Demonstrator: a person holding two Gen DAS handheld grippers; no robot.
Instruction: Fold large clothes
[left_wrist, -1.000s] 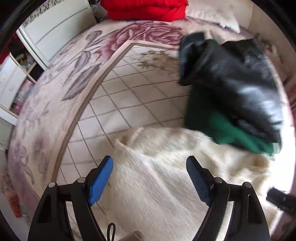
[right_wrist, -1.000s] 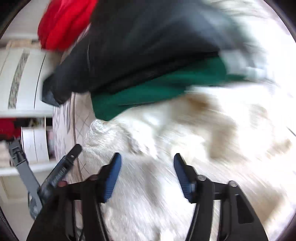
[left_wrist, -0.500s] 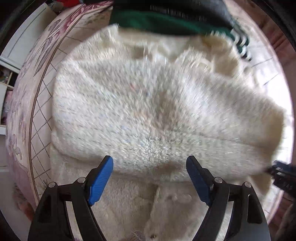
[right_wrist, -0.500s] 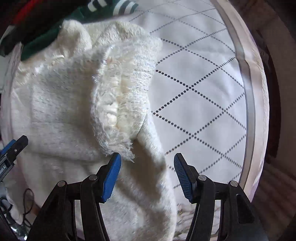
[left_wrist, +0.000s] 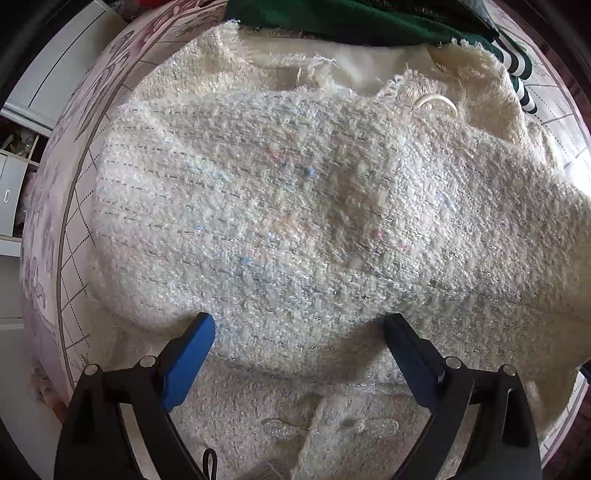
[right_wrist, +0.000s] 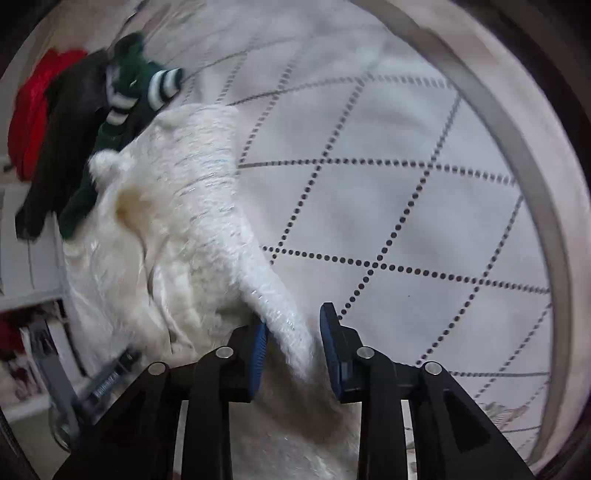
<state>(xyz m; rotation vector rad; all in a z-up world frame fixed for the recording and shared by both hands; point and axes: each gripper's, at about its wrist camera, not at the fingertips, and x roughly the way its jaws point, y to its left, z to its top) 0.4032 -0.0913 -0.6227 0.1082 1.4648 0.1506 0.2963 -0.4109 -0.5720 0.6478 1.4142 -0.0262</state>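
A large cream fuzzy tweed jacket (left_wrist: 295, 206) lies on the bed, partly folded over itself, with clear buttons near its lower edge. My left gripper (left_wrist: 299, 354) is open just above the jacket, holding nothing. In the right wrist view the jacket (right_wrist: 177, 229) stretches away to the left, and a narrow part of it runs between the blue pads of my right gripper (right_wrist: 293, 343). The jaws stand partly closed around that fabric, which fills only part of the gap between the pads.
A green garment with striped cuffs (left_wrist: 362, 22) and a dark jacket (right_wrist: 62, 147) lie beyond the cream one, with a red item (right_wrist: 29, 110) further off. The bedspread (right_wrist: 406, 206) has a dotted diamond pattern. White cabinets (left_wrist: 55, 74) stand at the left.
The right gripper has narrowed around a strip of the cream jacket and its view has swung. The left gripper stays open over the jacket, a little closer.
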